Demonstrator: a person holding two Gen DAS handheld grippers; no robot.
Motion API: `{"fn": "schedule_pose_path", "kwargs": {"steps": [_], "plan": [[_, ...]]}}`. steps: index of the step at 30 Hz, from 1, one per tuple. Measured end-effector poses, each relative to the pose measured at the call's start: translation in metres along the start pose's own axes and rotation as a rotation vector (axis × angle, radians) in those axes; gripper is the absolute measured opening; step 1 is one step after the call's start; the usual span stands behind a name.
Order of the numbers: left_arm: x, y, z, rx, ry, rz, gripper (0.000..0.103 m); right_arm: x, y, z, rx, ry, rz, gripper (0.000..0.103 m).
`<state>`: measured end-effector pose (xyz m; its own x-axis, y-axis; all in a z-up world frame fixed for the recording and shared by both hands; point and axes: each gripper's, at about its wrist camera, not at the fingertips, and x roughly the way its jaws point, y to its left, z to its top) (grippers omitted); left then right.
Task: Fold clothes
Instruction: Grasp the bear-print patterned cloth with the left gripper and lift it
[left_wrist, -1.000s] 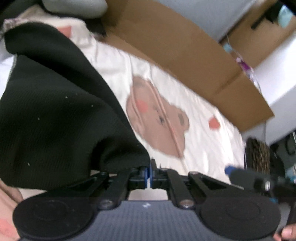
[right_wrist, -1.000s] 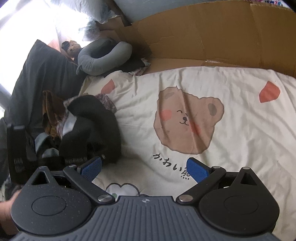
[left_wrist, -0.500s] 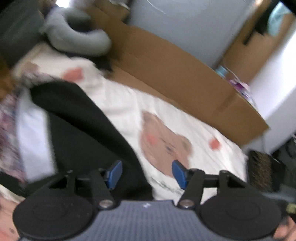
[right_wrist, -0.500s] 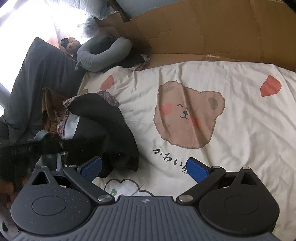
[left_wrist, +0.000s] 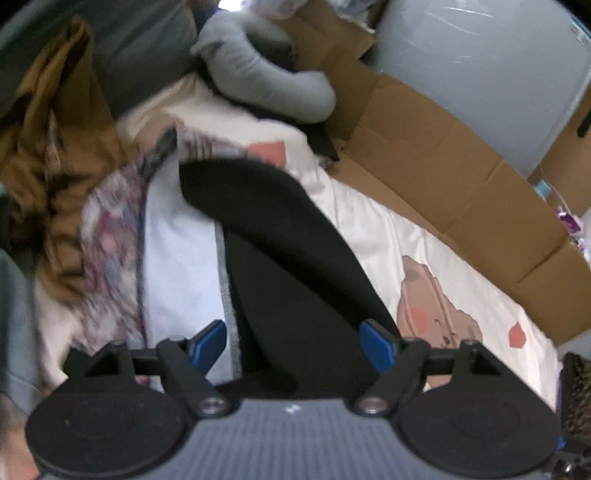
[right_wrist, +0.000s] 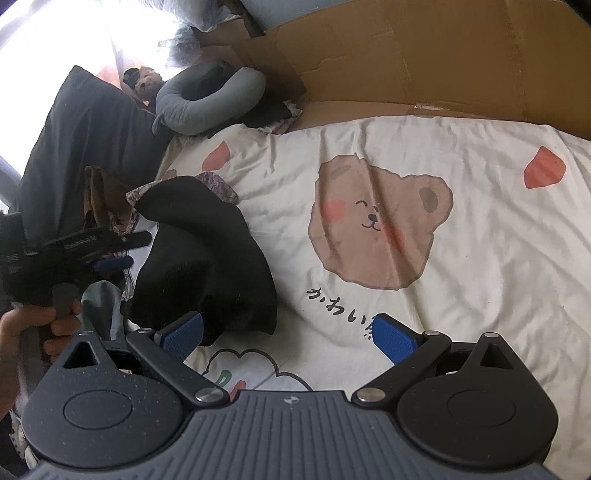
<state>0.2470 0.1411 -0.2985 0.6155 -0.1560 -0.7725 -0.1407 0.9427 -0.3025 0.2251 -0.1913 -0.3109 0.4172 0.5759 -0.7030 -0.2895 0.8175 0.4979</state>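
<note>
A black knit garment (left_wrist: 291, 258) lies crumpled on the cream bear-print bedsheet (left_wrist: 461, 258), partly over a pile of other clothes. My left gripper (left_wrist: 293, 341) is open and empty just above the garment's near end. In the right wrist view the same black garment (right_wrist: 207, 254) lies left of centre, and my right gripper (right_wrist: 288, 334) is open and empty over the sheet (right_wrist: 480, 229), its left finger at the garment's edge. The left gripper (right_wrist: 110, 251) shows there at the far left, held in a hand.
A clothes pile with a white piece (left_wrist: 177, 236), a floral piece (left_wrist: 107, 240) and a brown piece (left_wrist: 48, 147) lies at the left. A grey neck pillow (right_wrist: 210, 99), a dark pillow (right_wrist: 81, 147) and a teddy bear (right_wrist: 144, 79) are at the head. Cardboard (right_wrist: 424, 55) lines the far side.
My left gripper has opened and let go of the black garment, then pulled back to the left. The garment has dropped onto the sheet. The right gripper has hardly moved.
</note>
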Motion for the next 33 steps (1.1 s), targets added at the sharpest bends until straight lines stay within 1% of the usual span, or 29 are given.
{"fn": "schedule_pose_path", "kwargs": {"steps": [2, 5, 11, 15, 19, 23, 28, 30, 33], "plan": [[0.008, 0.002, -0.003, -0.012, 0.015, -0.003, 0.081, 0.001, 0.000, -0.001, -0.001, 0.005, 0.000, 0.100], [0.018, 0.006, -0.003, -0.037, 0.005, 0.005, 0.081, 0.003, 0.001, -0.002, -0.003, 0.011, 0.004, 0.100], [0.025, 0.007, 0.014, -0.055, -0.053, -0.009, 0.080, 0.006, 0.006, -0.005, -0.025, 0.024, 0.016, 0.100], [0.031, 0.011, 0.028, -0.049, -0.097, -0.002, 0.079, 0.007, 0.007, -0.007, -0.027, 0.030, 0.016, 0.100], [0.040, 0.022, 0.047, -0.037, -0.114, 0.047, 0.078, 0.008, 0.006, -0.008, -0.028, 0.034, 0.011, 0.100], [0.042, 0.029, 0.059, -0.021, -0.153, 0.091, 0.078, 0.009, 0.004, -0.009, -0.025, 0.040, 0.009, 0.100], [0.048, 0.035, 0.061, -0.010, -0.191, 0.086, 0.079, 0.010, 0.006, -0.010, -0.037, 0.045, 0.008, 0.100], [0.051, 0.038, 0.058, -0.004, -0.209, 0.098, 0.082, 0.011, 0.006, -0.010, -0.038, 0.047, 0.007, 0.100], [0.054, 0.042, 0.055, 0.007, -0.228, 0.085, 0.082, 0.011, 0.006, -0.010, -0.038, 0.051, 0.005, 0.100]]}}
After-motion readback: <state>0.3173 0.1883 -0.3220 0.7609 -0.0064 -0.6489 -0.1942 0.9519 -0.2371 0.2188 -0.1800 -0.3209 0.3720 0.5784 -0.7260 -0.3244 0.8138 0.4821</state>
